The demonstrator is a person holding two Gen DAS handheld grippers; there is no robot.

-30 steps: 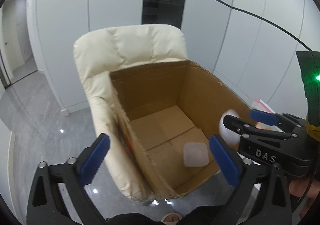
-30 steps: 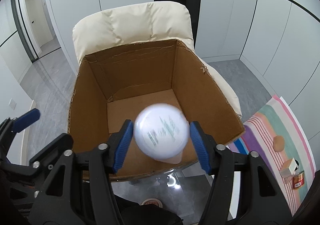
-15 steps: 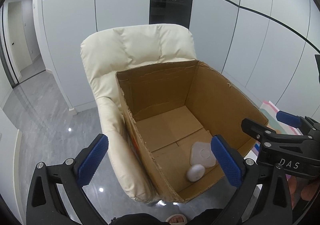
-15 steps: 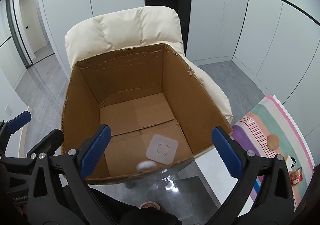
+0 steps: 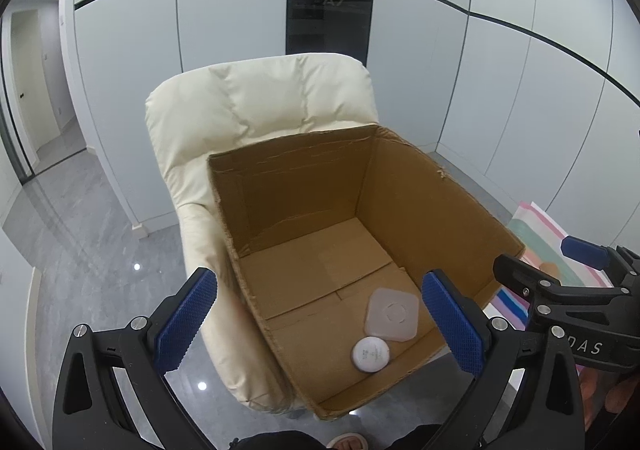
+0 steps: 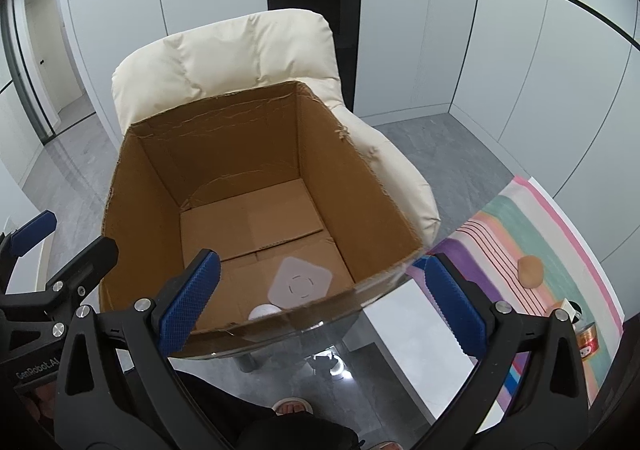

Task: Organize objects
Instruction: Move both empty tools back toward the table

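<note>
— Since a second ago the round white jar [image 5: 370, 354] has left the right tool [image 6: 316, 300], whose jaws have just been opening; nothing sits between them now.

— Where did it land?

— On the floor of the cardboard box [image 5: 440, 210], just beside the square white lid [image 5: 392, 315], near the front wall.

— And the left tool [image 5: 318, 320]?

— Spread too, empty, hovering over the box's rim. The box rests on the cream chair [image 5: 256, 98], likely so both tools can drop things in from above.

— More to collect?

— Probably: small items lie on the striped mat [image 6: 560, 234] on the tabletop.
</note>
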